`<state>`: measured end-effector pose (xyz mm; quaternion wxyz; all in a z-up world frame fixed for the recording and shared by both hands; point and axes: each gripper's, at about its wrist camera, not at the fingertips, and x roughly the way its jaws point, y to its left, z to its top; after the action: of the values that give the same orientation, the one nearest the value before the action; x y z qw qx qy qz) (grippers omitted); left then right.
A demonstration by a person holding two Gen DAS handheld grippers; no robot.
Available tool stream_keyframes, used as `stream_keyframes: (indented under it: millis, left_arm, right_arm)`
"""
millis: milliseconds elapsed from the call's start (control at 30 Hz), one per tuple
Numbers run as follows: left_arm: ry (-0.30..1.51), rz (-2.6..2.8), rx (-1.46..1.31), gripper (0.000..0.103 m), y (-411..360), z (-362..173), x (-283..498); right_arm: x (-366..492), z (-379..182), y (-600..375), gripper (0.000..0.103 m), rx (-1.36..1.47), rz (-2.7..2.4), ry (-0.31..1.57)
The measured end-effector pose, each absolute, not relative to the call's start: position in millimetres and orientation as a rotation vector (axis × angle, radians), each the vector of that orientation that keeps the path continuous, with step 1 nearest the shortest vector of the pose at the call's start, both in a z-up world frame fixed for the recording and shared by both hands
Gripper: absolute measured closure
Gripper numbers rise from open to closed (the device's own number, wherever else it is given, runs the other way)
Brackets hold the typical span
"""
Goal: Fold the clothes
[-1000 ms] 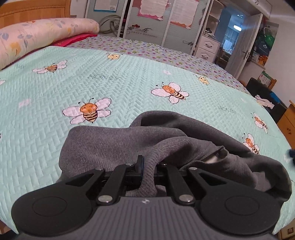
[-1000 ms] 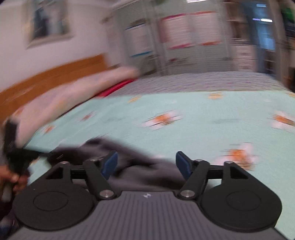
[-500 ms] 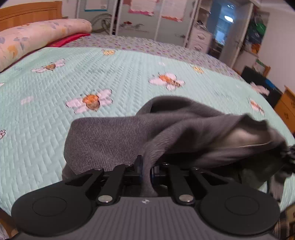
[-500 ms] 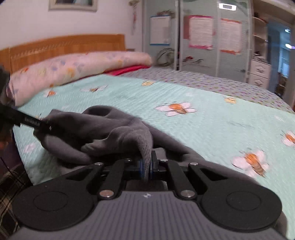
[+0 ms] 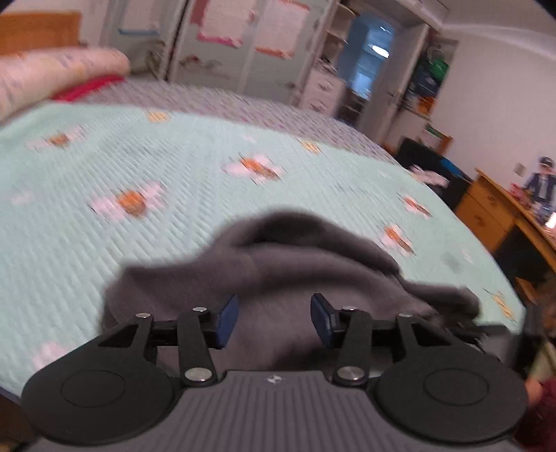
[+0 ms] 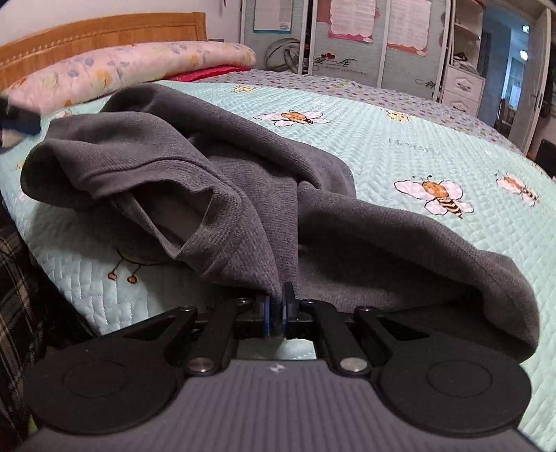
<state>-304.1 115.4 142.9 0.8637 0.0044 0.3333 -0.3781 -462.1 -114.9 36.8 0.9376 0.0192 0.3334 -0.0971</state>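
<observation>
Left wrist view: my left gripper is opening, its blue fingers standing apart with nothing pinched between them. The grey garment lies crumpled on the bed's mint bee-print quilt, directly beyond and under those fingers; the cloth shows in the gap but the pads do not press it. Everything here is blurred. Past the garment, at the far end of the quilt, a floral pillow lies to the left, and a wooden dresser stands off the bed's right side.

Right wrist view: my right gripper is clamped tight on a fold of the grey garment, its fingers nearly meeting with the fabric rising from between them. From that pinch the garment spreads away over the quilt, one bunched part to the left with an opening showing, another lobe draping to the right. The floral pillow lies beyond the garment against the wooden headboard.
</observation>
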Motion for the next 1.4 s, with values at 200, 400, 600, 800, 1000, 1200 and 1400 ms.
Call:
stream_keyframes:
  millis: [200, 400, 600, 800, 1000, 1200, 1400]
  left_arm:
    - [0.607, -0.789, 0.246, 0.046, 48, 149, -276]
    - [0.656, -0.785, 0.403, 0.046, -12, 120, -239]
    - [0.772, -0.752, 0.319, 0.086, -11, 98, -222]
    - [0.822, -0.764, 0.188, 0.088, 16, 96, -238]
    - [0.836, -0.745, 0.147, 0.088, 21, 96, -240]
    - [0.848, -0.766, 0.142, 0.088, 25, 102, -253]
    - [0.898, -0.94, 0.115, 0.087, 23, 102, -289]
  right_arm:
    - [-473, 41, -113, 0.098, 0.017, -0.232, 0.666]
    - [-482, 43, -108, 0.099, -0.019, -0.258, 0.642]
    - [-483, 48, -96, 0.076, -0.125, -0.244, 0.609]
    - [-478, 55, -87, 0.053, -0.211, -0.194, 0.561]
    - [-441, 39, -64, 0.053, -0.412, -0.113, 0.559]
    - [-444, 77, -62, 0.098, -0.408, -0.154, 0.421]
    - [-488, 104, -107, 0.098, -0.37, -0.329, 0.407]
